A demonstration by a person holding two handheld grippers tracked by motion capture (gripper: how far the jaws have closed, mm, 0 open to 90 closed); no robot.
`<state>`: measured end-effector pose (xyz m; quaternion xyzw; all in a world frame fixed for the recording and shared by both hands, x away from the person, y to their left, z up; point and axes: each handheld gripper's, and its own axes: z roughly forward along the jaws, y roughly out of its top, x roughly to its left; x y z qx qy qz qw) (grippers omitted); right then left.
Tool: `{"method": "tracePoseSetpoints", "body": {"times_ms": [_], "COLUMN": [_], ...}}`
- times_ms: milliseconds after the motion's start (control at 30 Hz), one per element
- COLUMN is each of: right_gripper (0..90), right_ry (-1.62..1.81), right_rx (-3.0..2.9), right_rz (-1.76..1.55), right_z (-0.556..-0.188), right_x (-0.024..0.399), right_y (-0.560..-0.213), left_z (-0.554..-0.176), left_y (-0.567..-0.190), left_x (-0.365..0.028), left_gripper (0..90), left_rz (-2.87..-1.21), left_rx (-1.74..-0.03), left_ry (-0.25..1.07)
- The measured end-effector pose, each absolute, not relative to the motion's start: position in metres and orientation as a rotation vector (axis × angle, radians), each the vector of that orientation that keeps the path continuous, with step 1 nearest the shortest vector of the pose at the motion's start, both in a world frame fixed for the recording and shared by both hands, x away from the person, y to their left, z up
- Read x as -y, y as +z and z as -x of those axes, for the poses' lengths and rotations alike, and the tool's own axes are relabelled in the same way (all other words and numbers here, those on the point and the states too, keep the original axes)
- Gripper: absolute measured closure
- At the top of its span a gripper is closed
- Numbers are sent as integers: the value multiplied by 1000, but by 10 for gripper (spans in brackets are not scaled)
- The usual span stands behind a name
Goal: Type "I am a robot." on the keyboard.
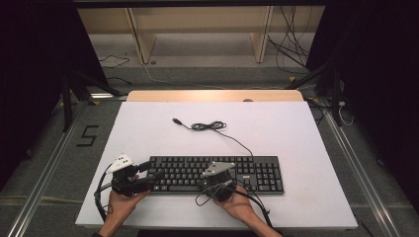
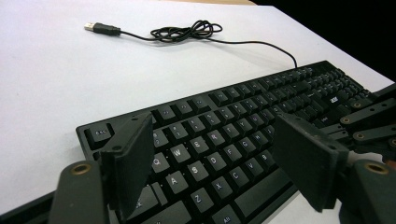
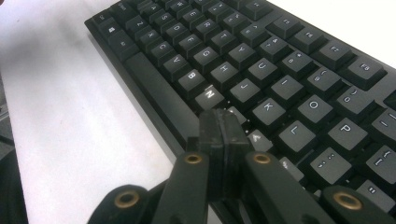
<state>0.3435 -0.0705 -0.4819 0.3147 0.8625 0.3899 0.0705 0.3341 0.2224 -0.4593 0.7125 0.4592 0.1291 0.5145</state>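
Clearly right gripper (image 3: 219,122) jaws closed (on keyboard (image 3: 261,74)); left gripper (image 2: 219,158) agape.

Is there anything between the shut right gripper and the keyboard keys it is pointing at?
Nothing visible. The right gripper, jaws shut, sits just over the keyboard by the M key; whether it touches cannot be told.

The high view looks down and forward over the whole table (image 1: 148,123); both gripper views sit low and close — sharing the keyboard (image 1: 217,173) (image 2: 224,140) (image 3: 261,70).
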Motion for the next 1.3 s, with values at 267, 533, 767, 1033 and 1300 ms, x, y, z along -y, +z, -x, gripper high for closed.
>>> {"method": "tracePoseSetpoints", "body": {"times_ms": [267,533,767,1033,1300], "right_gripper": [841,506,380,311,288], "right_ry": [1300,1403,1459,1514,1542], "right_rx": [-2536,-2447,-2376,-2316,-2286], "right_rz": [-992,-1050,-1052,-1056,-1052], "right_z": [-344,-343,-342,-337,-331], "right_x": [82,105,118,132,142], "right_y": [-471,-455,-444,-436,-433], "left_z": [-335,-335,-336,-337,-339], "left_y": [-460,-460,-460,-461,-461], "left_x": [-224,-224,-224,-224,-224], "left_gripper": [291,291,291,291,298], "left_rz": [-1712,-1710,-1711,-1718,-1720], "left_rx": [-1109,-1112,-1116,-1121,-1134], "left_ry": [310,311,309,303,296]}}
